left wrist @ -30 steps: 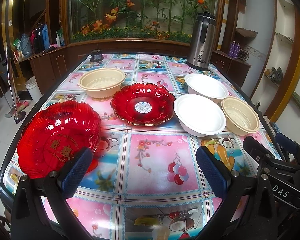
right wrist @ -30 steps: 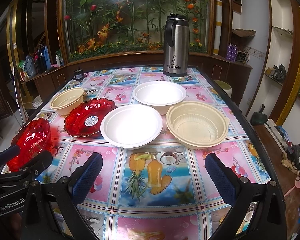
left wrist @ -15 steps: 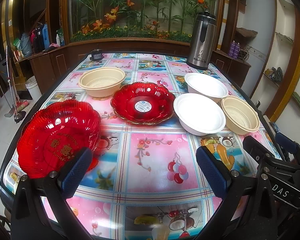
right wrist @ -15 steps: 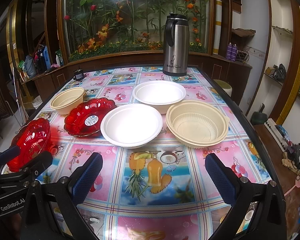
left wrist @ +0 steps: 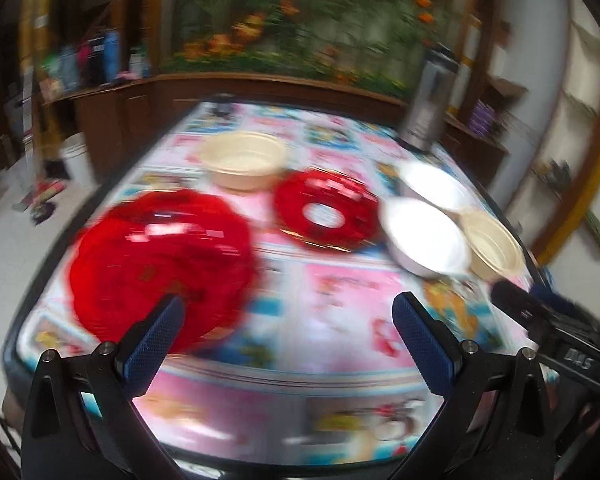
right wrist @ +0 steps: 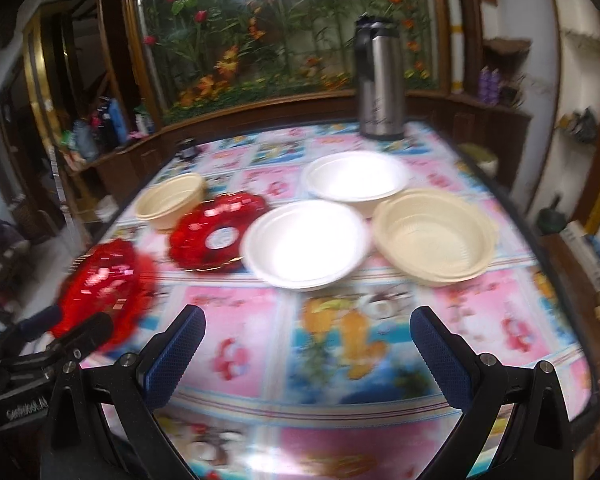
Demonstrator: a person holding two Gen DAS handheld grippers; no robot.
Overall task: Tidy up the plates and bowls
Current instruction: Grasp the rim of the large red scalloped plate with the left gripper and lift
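Red plates (left wrist: 160, 264), white/cream bowls (right wrist: 306, 242) (cartoon-print pink tablecloth (right wrist: 340, 344)).

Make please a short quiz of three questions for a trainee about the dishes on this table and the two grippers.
1. True or false: the left gripper grips a red plate.
2. How many white bowls stand on the table?
3. Multiple choice: which dish lies nearest the left gripper's fingers? A) the steel thermos B) the large red plate C) a cream bowl

Key
1. False. Its fingers stand wide apart with nothing between them; the right gripper is open too.
2. Two: the near white bowl and the far white bowl.
3. B, the large red plate. The near cream bowl and the steel thermos are elsewhere.
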